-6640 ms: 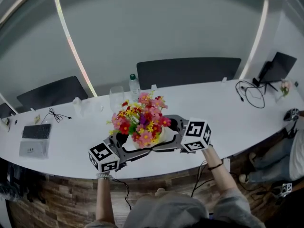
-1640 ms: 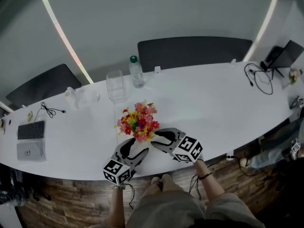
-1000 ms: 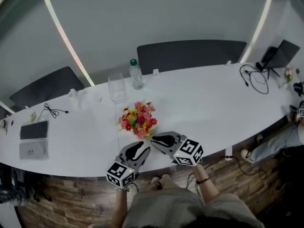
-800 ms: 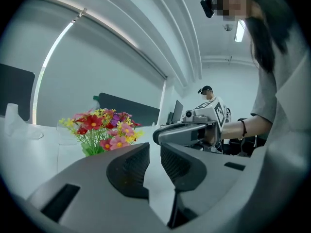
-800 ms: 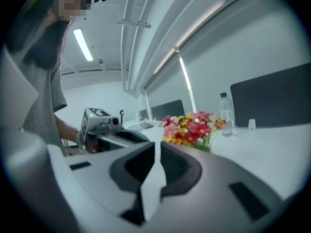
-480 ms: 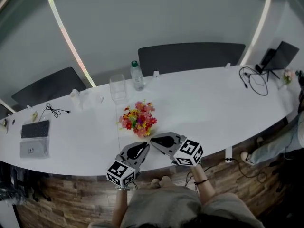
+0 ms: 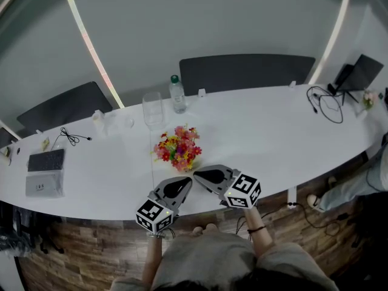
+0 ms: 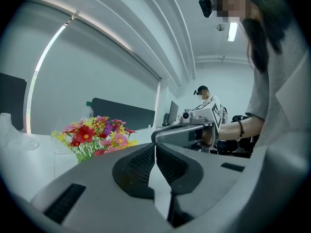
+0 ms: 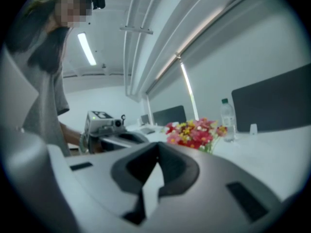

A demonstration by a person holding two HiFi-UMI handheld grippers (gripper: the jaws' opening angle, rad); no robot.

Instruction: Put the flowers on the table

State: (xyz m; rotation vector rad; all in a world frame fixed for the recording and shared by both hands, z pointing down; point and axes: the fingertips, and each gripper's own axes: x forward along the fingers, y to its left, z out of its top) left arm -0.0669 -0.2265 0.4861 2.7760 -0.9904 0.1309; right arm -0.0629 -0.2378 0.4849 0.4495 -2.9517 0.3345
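The bunch of red, pink and yellow flowers (image 7: 177, 148) stands upright on the white table (image 7: 267, 138), free of both grippers. It also shows in the left gripper view as flowers (image 8: 92, 135) and in the right gripper view as flowers (image 9: 194, 132). My left gripper (image 7: 185, 180) sits just short of the flowers near the table's front edge. Its jaws have just closed, with nothing between them (image 8: 155, 147). My right gripper (image 7: 197, 174) lies beside it, tips almost touching. Its jaws have also just closed on nothing (image 9: 157, 159).
Behind the flowers stand a water bottle (image 7: 176, 94) and a clear glass container (image 7: 152, 110). A keyboard (image 7: 45, 160) and a cable lie far left. Cables (image 7: 321, 105) and a dark stand (image 7: 357, 71) are far right. Dark chairs (image 7: 242, 74) line the far side.
The flowers, earlier held up between both grippers, now stand on the table. Both grippers have let go and drawn back toward the near edge. Their jaws have closed.
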